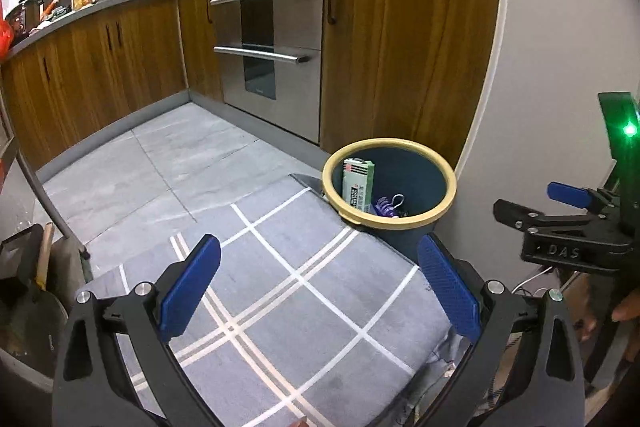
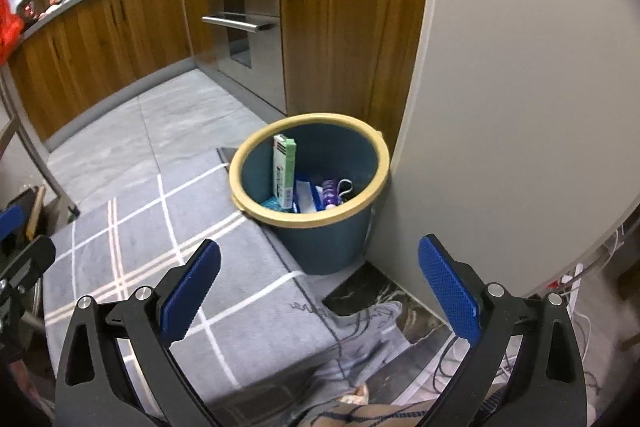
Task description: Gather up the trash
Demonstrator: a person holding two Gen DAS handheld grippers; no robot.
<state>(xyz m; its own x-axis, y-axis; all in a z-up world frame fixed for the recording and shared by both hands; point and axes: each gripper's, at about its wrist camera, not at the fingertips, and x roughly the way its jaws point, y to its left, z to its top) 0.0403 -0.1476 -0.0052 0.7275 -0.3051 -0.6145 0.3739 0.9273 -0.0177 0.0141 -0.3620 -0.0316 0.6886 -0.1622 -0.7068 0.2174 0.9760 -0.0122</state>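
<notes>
A dark blue trash bin [image 1: 400, 239] with a yellow rim stands on the floor against the white wall; it also shows in the right wrist view [image 2: 320, 243]. Inside it are a green and white box [image 2: 285, 171], a purple item [image 2: 330, 193] and blue and white wrappers. My left gripper [image 1: 320, 291] is open and empty above a grey checked cloth surface [image 1: 288, 307], short of the bin. My right gripper [image 2: 320, 291] is open and empty, over the cloth's edge just short of the bin. The right gripper also shows at the right edge of the left wrist view [image 1: 560, 219].
Wooden kitchen cabinets [image 1: 400, 47] and a steel oven [image 1: 272, 47] stand behind the bin. A white wall [image 2: 520, 107] is right of it. Grey floor tiles [image 1: 160, 163] lie to the left. Cables [image 2: 568, 283] lie at the lower right. Cluttered items [image 1: 24, 287] sit at the far left.
</notes>
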